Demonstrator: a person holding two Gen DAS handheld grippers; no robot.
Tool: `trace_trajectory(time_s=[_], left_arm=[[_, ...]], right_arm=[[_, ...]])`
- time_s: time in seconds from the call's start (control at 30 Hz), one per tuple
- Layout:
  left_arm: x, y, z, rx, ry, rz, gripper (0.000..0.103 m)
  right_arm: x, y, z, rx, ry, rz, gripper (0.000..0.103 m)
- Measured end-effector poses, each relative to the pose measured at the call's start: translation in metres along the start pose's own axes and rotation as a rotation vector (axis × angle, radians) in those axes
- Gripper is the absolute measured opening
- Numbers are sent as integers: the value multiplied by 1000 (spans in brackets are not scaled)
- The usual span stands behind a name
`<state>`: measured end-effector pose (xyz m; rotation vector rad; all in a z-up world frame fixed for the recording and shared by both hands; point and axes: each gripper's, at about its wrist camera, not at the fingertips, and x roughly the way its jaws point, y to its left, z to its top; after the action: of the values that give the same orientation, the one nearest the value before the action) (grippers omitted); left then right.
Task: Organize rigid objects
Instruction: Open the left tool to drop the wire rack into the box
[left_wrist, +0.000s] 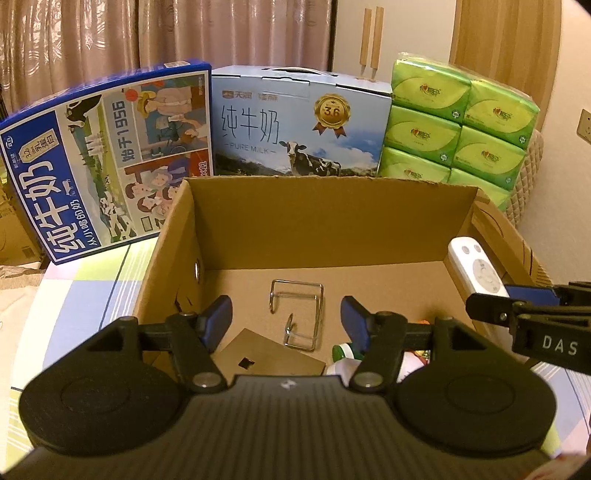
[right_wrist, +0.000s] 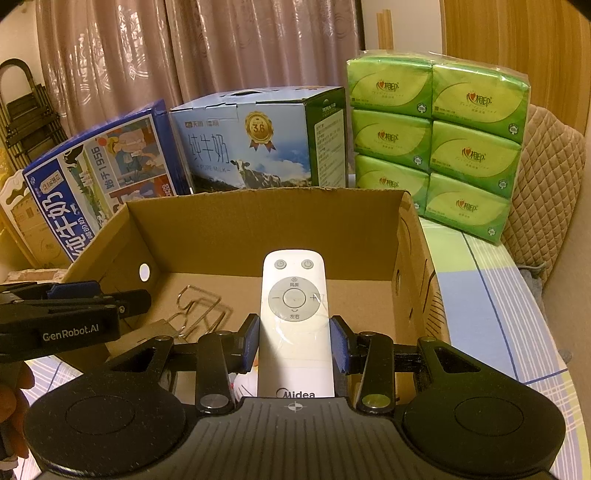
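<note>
An open cardboard box (left_wrist: 325, 221) (right_wrist: 266, 229) stands on the table. Inside it lie a bent wire rack (left_wrist: 299, 314) (right_wrist: 201, 314), a flat grey-brown metal plate (left_wrist: 266, 358) and a white bottle with a green cap (left_wrist: 343, 354). My left gripper (left_wrist: 286, 321) is open and empty, above the box's near side over the wire rack. My right gripper (right_wrist: 295, 341) is shut on a white Midea remote (right_wrist: 293, 317), held over the box's right part; the remote also shows in the left wrist view (left_wrist: 476, 269).
Behind the box stand a dark blue milk carton (left_wrist: 103, 158), a light blue milk carton (left_wrist: 299, 122) and a green tissue pack (left_wrist: 458, 125). A checked cloth (right_wrist: 491, 295) covers the table. A padded chair back (right_wrist: 546, 184) is at right.
</note>
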<state>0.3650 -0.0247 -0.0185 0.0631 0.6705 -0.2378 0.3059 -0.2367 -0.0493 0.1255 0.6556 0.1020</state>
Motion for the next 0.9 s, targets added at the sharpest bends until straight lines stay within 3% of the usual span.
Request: trace_trajectory(time_s=[0.9], left_arm=[[-1,-2,1,0,-3,2,60]], right_arm=[[-4,1,3,6,-20,11,37]])
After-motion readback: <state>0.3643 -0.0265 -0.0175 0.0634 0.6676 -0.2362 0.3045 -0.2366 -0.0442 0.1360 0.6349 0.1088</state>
